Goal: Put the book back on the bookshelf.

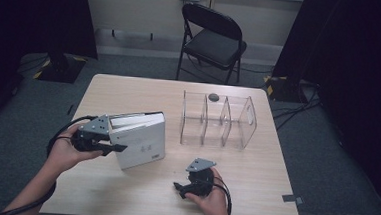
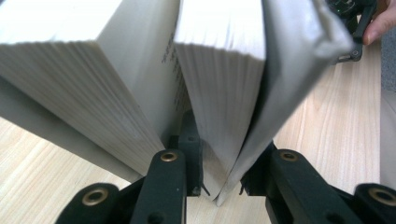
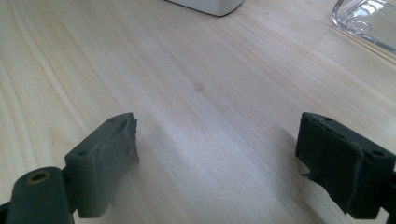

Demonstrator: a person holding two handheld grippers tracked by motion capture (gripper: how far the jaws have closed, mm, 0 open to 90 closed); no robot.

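Note:
A thick white book (image 1: 141, 140) stands on its edge, tilted, left of the table's middle. My left gripper (image 1: 117, 147) is shut on it from the left. In the left gripper view the book (image 2: 224, 70) is fanned into two blocks of pages. The jaws clamp the right block together with its grey cover (image 2: 294, 60), and my left gripper (image 2: 225, 179) sits at the book's bottom edge. My right gripper (image 1: 181, 188) rests near the front edge of the wooden table (image 1: 254, 186), held by a hand. My right gripper (image 3: 226, 154) is open over bare wood, nothing between its jaws.
A clear acrylic organizer (image 1: 218, 120) with upright dividers stands at the table's right middle, a small grey object (image 1: 213, 96) at its far side. Its corner (image 3: 369, 18) and the book's corner (image 3: 210, 4) edge the right gripper view. A black folding chair (image 1: 212, 38) stands beyond the table.

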